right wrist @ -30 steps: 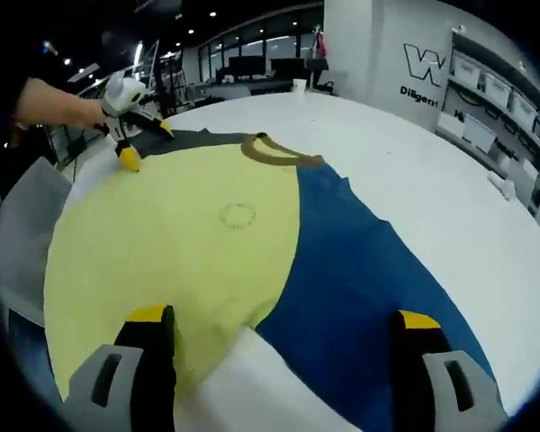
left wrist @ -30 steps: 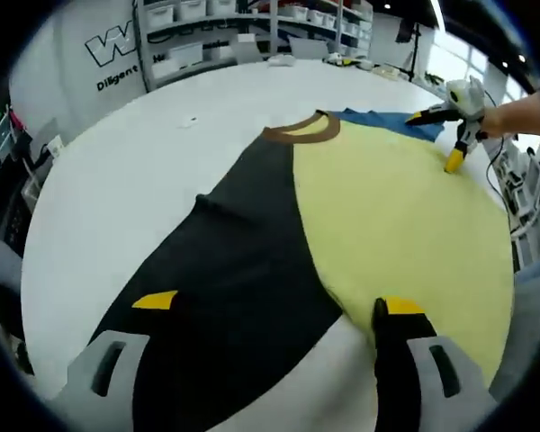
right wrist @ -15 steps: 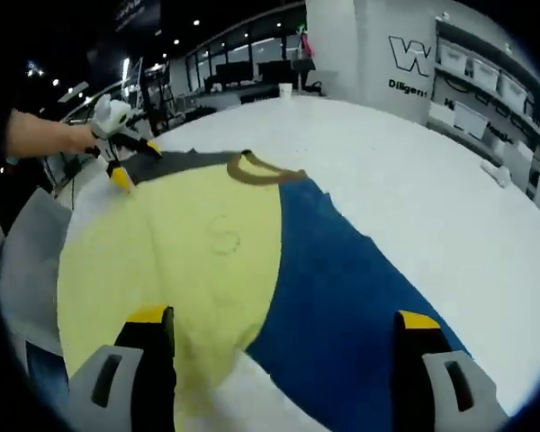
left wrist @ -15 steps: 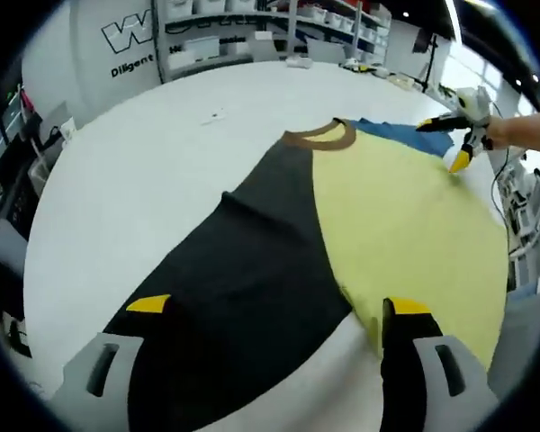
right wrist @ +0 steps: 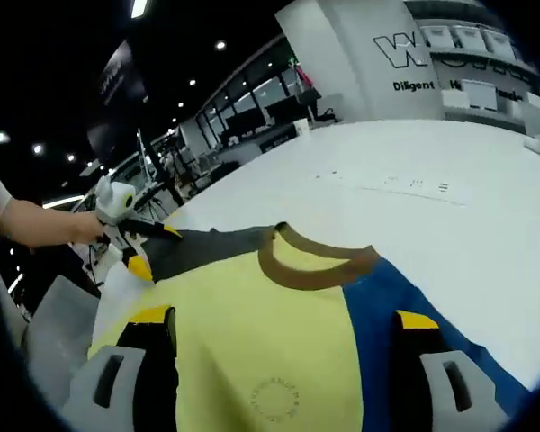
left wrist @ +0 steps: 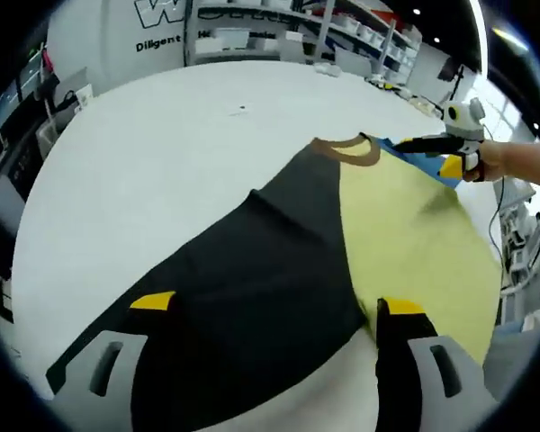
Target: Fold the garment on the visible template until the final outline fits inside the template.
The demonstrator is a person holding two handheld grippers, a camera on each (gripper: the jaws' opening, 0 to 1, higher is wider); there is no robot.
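Note:
A long-sleeved shirt lies flat on the white table [left wrist: 144, 153]. It has a black side [left wrist: 252, 270], a yellow middle [left wrist: 414, 243], a brown collar [left wrist: 346, 149] and a blue side [left wrist: 425, 165]. My left gripper [left wrist: 276, 306] stands open low over the black part, its right jaw at the yellow edge. A hand holds my right gripper [left wrist: 423, 153] beside the blue cloth near the collar. In the right gripper view the right gripper [right wrist: 283, 317] is open above the yellow cloth [right wrist: 252, 342], facing the collar [right wrist: 315, 265]. The left gripper [right wrist: 155, 249] hovers at the dark sleeve [right wrist: 202, 250].
Shelves with bins [left wrist: 252, 36] line the far wall under a logo. A small item [left wrist: 242, 109] lies on the bare table beyond the shirt. Something grey [right wrist: 54, 337] sits at the table's edge on the left. Desks and screens [right wrist: 252, 117] stand farther off.
The right gripper has come off the yellow cloth's edge and moved toward the collar, and its view now tilts up. The left view has slid along the black part. Both stay open.

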